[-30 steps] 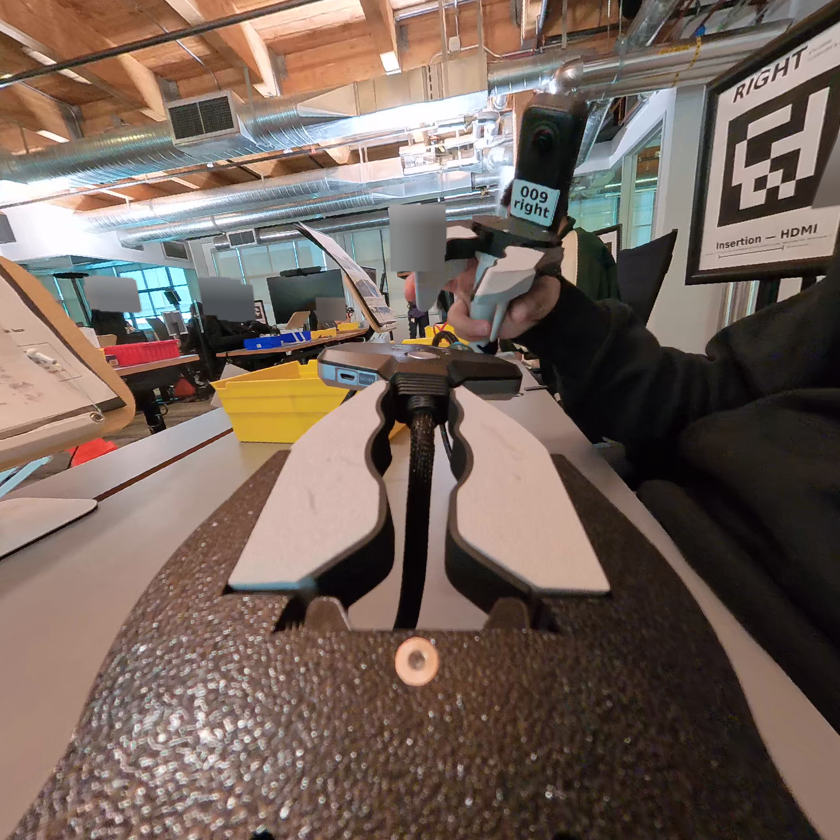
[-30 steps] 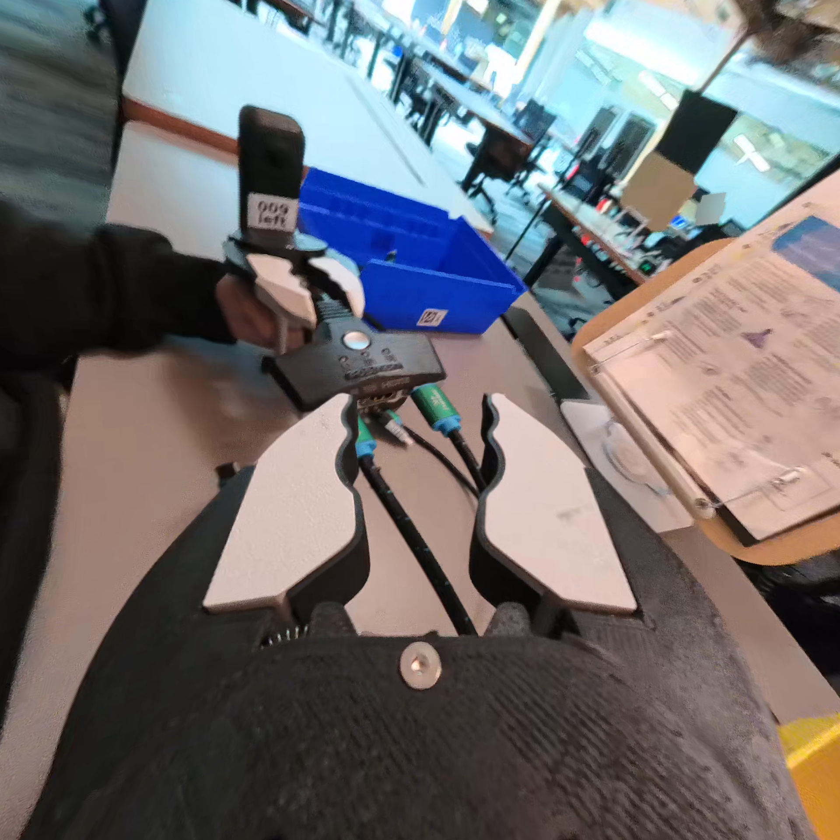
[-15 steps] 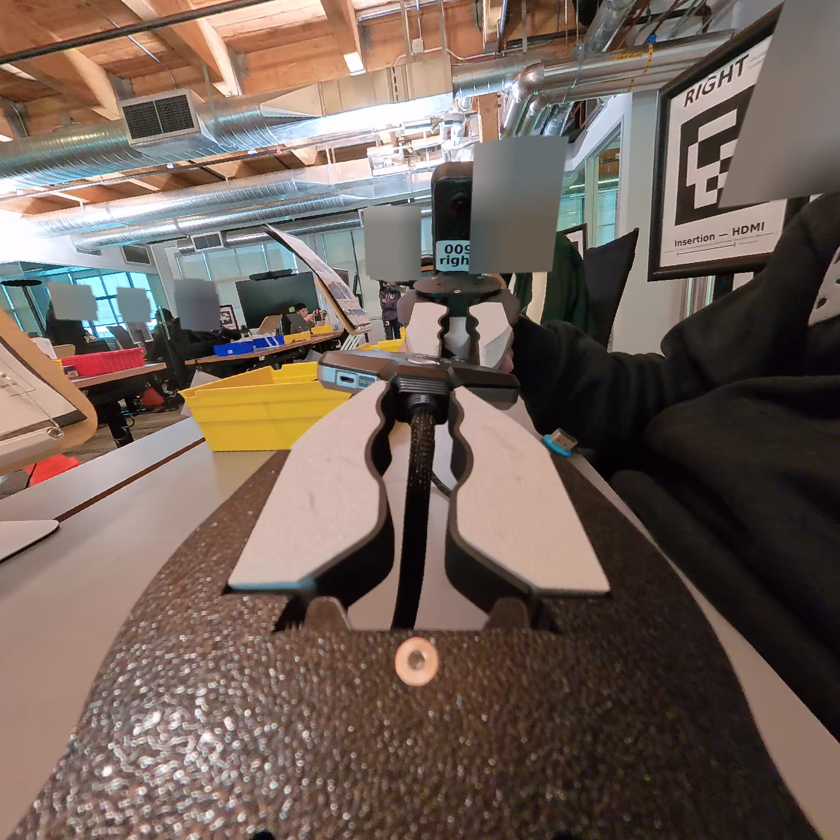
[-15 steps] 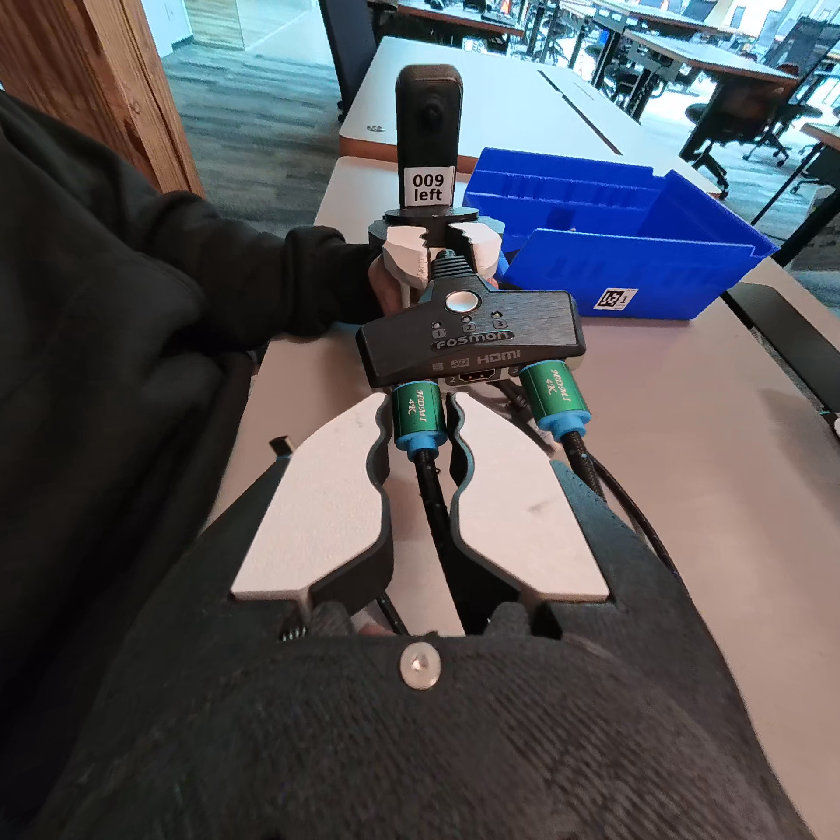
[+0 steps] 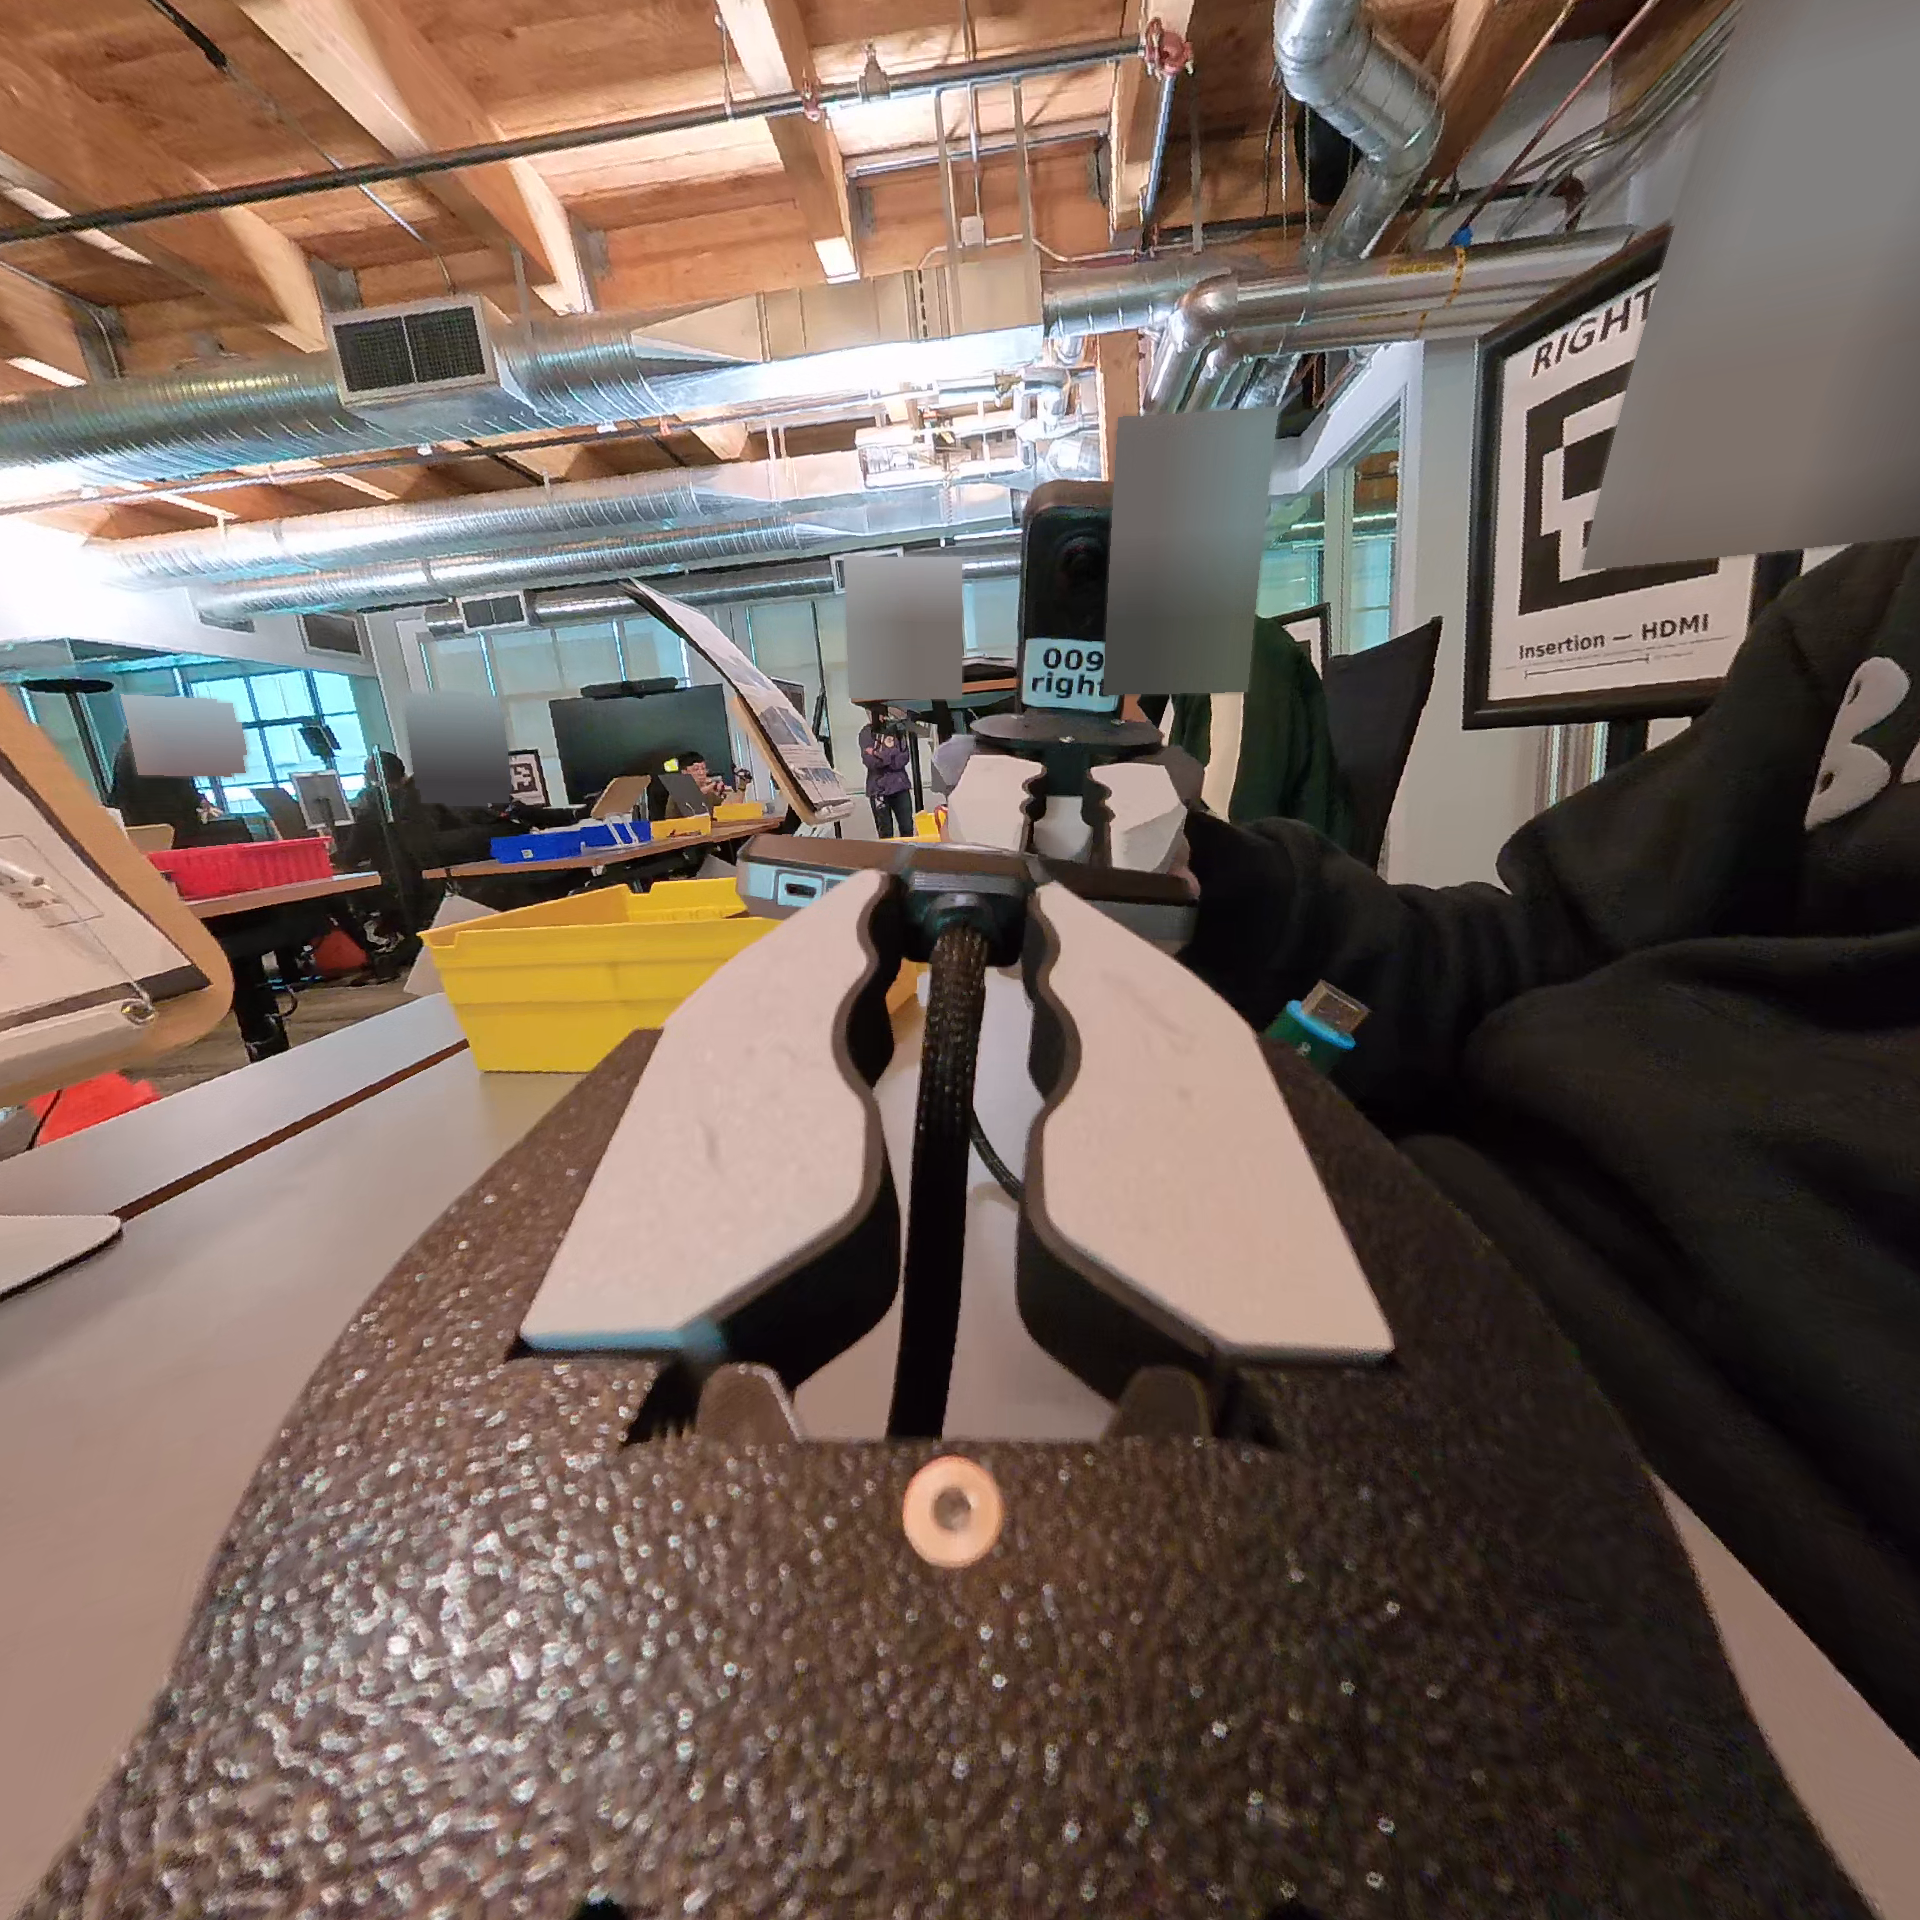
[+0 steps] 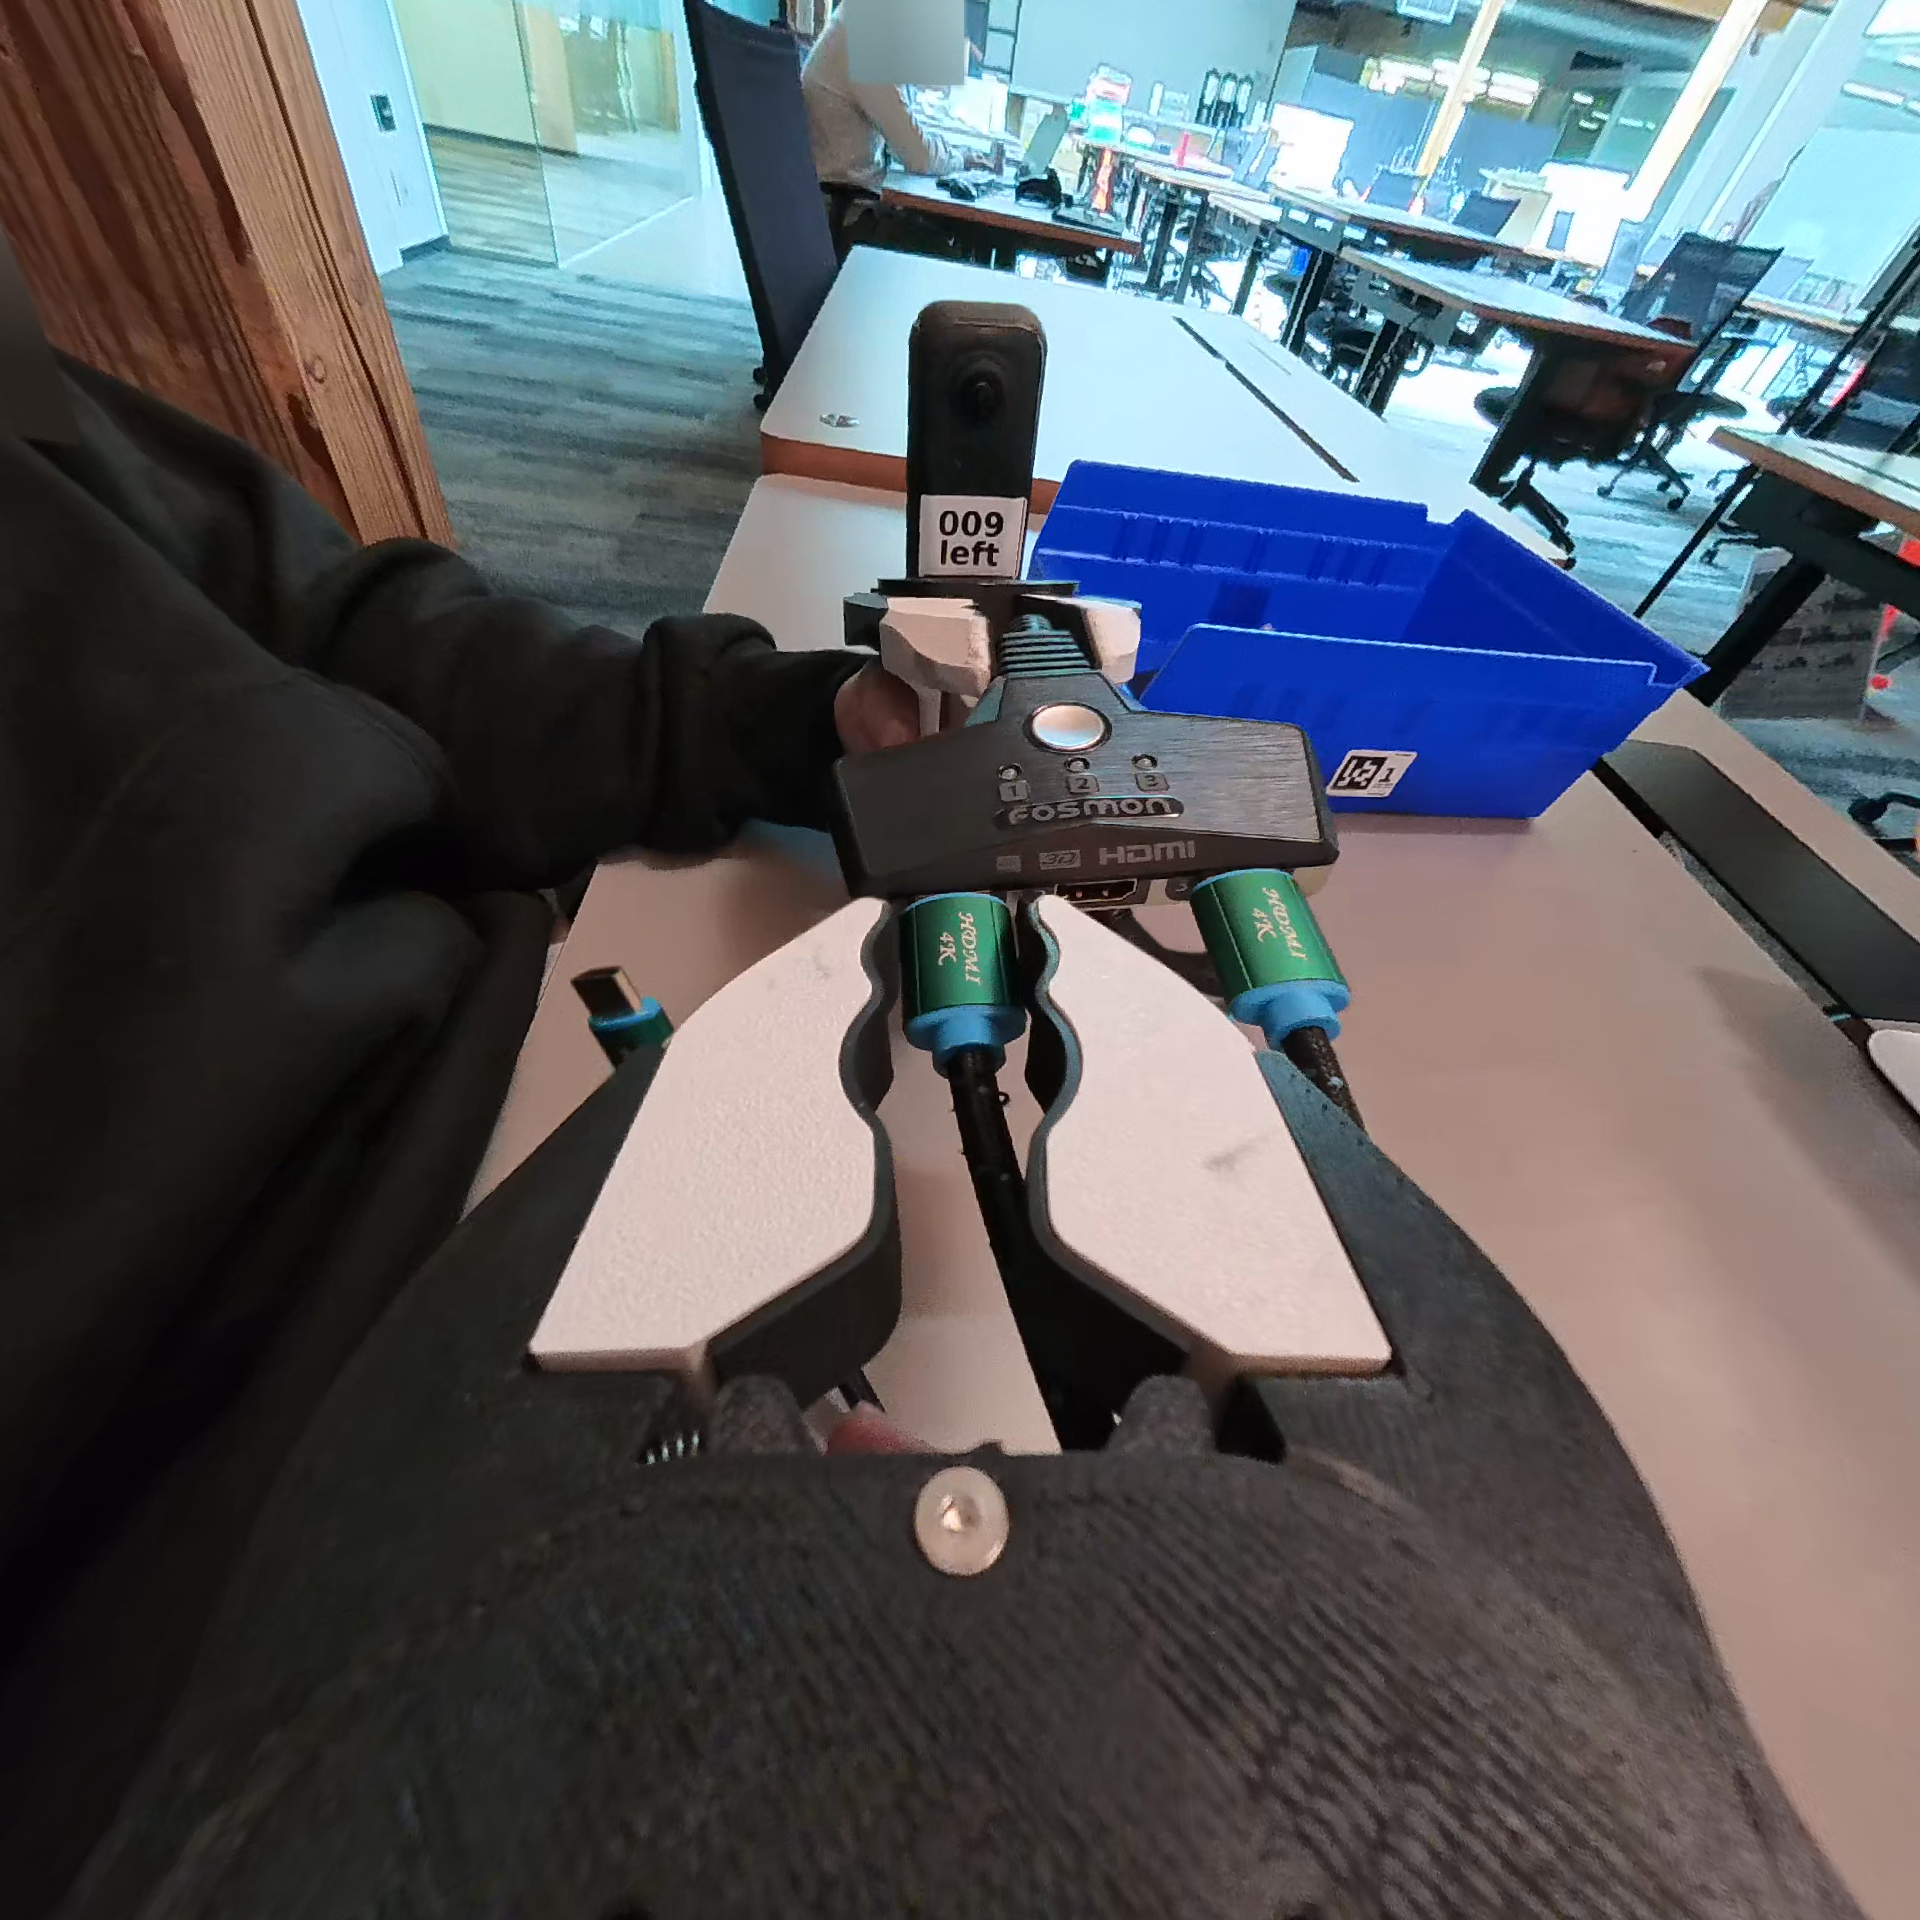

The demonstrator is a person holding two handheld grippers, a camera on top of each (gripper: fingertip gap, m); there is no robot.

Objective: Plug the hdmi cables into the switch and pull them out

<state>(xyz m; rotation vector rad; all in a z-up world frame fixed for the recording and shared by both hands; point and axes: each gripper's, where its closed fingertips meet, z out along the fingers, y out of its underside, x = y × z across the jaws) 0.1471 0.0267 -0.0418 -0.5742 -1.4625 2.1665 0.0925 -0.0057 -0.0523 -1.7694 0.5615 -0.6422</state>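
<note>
Black three-port switch (image 6: 1081, 800), two green-shelled plugs (image 6: 954, 966) seated.

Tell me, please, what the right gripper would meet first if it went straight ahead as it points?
Likely the switch: the right gripper already holds a green plug seated in it, directly ahead.

Far ends of both braided cables (image 6: 987, 1153) hidden under the gripper bodies; loose plug (image 6: 623, 1013) half-hidden behind the right one.
</note>
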